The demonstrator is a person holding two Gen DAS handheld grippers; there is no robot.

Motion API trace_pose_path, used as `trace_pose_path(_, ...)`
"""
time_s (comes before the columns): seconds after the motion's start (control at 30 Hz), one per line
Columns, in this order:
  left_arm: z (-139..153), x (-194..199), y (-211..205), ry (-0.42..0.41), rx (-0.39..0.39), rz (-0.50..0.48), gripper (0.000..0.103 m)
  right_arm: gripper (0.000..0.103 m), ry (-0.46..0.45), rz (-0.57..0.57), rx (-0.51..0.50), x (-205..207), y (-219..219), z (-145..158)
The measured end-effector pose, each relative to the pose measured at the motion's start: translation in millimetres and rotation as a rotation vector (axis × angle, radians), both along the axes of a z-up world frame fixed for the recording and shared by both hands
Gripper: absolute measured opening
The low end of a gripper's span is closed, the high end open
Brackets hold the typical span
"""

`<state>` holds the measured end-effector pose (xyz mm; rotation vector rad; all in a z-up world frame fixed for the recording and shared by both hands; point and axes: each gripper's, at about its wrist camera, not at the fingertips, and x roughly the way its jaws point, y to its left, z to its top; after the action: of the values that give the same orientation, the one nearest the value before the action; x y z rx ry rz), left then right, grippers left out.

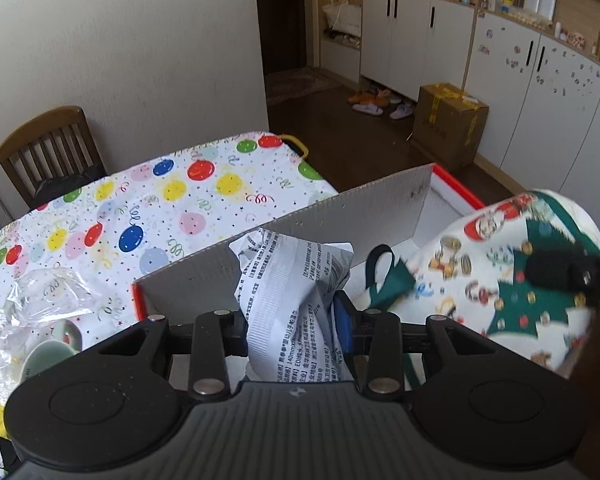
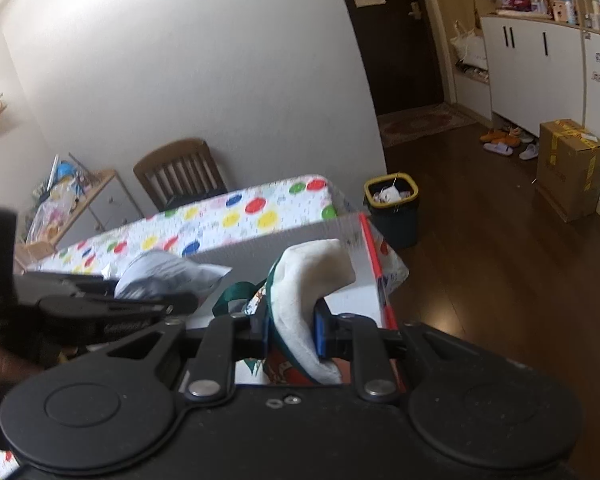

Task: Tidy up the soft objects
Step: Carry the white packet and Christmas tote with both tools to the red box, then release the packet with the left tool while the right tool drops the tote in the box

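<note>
On the balloon-print surface stands an open cardboard box. Above it, the left claw is clamped on a crumpled printed pouch; beside it, the right claw grips a Christmas-print cloth.

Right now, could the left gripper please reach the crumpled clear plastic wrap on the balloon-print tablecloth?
Probably not yet: the left gripper is shut on the white printed packet, though the wrap lies unobstructed beside the box.

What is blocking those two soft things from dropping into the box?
Nothing visible. The left tongs hold the wipes packet and the right tongs the Christmas mitt, both over the open box.
</note>
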<state>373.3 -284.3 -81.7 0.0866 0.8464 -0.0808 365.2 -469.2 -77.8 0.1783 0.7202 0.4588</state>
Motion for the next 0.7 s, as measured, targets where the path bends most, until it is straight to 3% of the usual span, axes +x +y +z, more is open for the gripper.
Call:
trace_pose_path(0.5,-41,36,-16,0.103,0.010,0.003,0.037,0.019,-0.003,0.112,-0.163,4,14,-14)
trace_pose_path(0.7,-51,40,-13,0.146,-0.002,0.005,0.039,0.022,0.024,0.123,-0.182,9,15,-12)
